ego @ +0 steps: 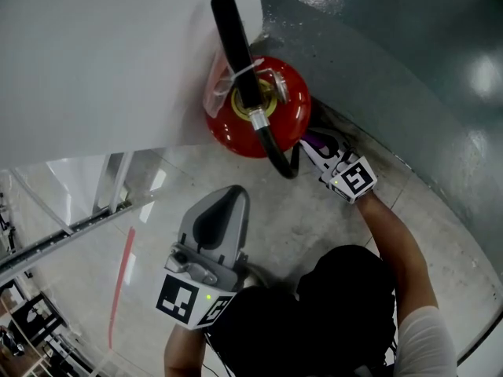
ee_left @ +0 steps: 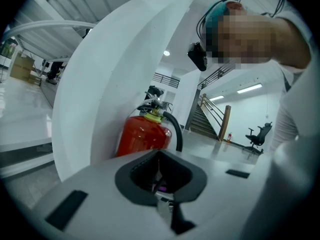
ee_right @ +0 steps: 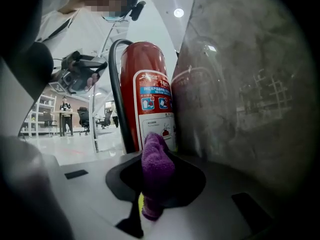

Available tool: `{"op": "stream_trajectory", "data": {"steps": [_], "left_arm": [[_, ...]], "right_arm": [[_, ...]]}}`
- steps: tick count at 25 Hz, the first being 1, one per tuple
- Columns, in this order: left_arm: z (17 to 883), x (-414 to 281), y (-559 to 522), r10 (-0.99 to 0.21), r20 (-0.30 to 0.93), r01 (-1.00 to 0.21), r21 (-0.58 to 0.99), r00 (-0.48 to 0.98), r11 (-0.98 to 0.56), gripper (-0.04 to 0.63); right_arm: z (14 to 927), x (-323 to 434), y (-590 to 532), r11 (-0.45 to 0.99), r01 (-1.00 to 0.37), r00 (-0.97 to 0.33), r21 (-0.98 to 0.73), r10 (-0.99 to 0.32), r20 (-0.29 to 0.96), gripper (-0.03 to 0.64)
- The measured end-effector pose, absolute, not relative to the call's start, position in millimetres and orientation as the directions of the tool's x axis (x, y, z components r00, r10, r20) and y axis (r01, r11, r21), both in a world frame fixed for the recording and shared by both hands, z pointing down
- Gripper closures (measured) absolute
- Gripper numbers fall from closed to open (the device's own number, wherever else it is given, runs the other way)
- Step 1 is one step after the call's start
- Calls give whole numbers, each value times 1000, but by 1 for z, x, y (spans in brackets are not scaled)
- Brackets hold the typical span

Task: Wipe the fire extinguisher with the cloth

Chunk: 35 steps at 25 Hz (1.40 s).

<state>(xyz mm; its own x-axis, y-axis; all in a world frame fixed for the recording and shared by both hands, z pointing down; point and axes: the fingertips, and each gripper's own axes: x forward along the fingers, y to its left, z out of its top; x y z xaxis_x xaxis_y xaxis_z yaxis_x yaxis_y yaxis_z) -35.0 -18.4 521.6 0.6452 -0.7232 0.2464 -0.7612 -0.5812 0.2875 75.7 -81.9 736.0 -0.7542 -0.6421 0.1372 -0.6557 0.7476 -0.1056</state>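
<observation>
Two walls frame the head view, a curved white panel (ego: 94, 61) at upper left and a grey wall (ego: 409, 53) at upper right. Between them, at upper centre, the red fire extinguisher (ego: 236, 128) stands on the pale floor (ego: 299, 218), with its black hose (ego: 275, 151) looping down its right side. The right forearm (bare below a white sleeve) stretches from the lower right up to the cylinder's right flank. There the right gripper (ego: 313, 146) is clamped on the purple cloth (ego: 318, 140), which sits just in front of the extinguisher's label – whether it touches cannot be made out. The left gripper (ego: 224, 199) is held back at lower centre, pointing up the frame at the extinguisher but well apart from it, its jaws together on nothing.
</observation>
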Motion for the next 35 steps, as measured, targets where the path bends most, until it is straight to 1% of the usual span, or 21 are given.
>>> {"op": "stream_trajectory", "data": {"steps": [6, 10, 13, 15, 17, 19, 21, 24, 28, 31, 35], "left_arm": [[523, -34, -15, -724, 245, -761, 292, 645, -580, 584], [521, -32, -13, -721, 236, -755, 285, 652, -590, 584], [522, -35, -13, -722, 230, -754, 289, 653, -590, 584], [518, -38, -14, -721, 221, -748, 313, 656, -585, 584], [508, -41, -14, -719, 203, -736, 344, 665, -584, 584], [496, -42, -19, -722, 186, -734, 336, 666, -590, 584], [483, -41, -23, -730, 172, -740, 308, 661, -597, 584], [465, -41, -29, -748, 146, -753, 278, 647, -597, 584], [451, -42, -34, -762, 135, -762, 281, 633, -583, 584], [443, -49, -36, -778, 122, -775, 272, 616, -571, 584], [435, -61, -34, -789, 125, -785, 280, 601, -553, 584]], "right_arm": [[740, 78, -79, 741, -652, -758, -158, -636, 146, 558], [738, 87, -66, 741, -662, -746, -113, -637, 192, 557], [727, 105, -46, 711, -688, -723, -144, -654, 223, 557], [704, 116, -30, 672, -710, -704, -209, -673, 229, 557], [663, 123, -19, 631, -713, -697, -307, -688, 204, 557], [609, 128, -24, 596, -693, -693, -406, -705, 149, 557], [550, 130, -39, 595, -670, -690, -444, -719, 78, 557], [473, 123, -68, 633, -670, -687, -388, -727, 0, 557], [409, 109, -117, 646, -733, -658, -215, -753, -19, 557], [380, 83, -150, 676, -728, -681, -116, -732, 8, 557], [370, 33, -171, 745, -667, -743, -24, -661, 106, 557]]}}
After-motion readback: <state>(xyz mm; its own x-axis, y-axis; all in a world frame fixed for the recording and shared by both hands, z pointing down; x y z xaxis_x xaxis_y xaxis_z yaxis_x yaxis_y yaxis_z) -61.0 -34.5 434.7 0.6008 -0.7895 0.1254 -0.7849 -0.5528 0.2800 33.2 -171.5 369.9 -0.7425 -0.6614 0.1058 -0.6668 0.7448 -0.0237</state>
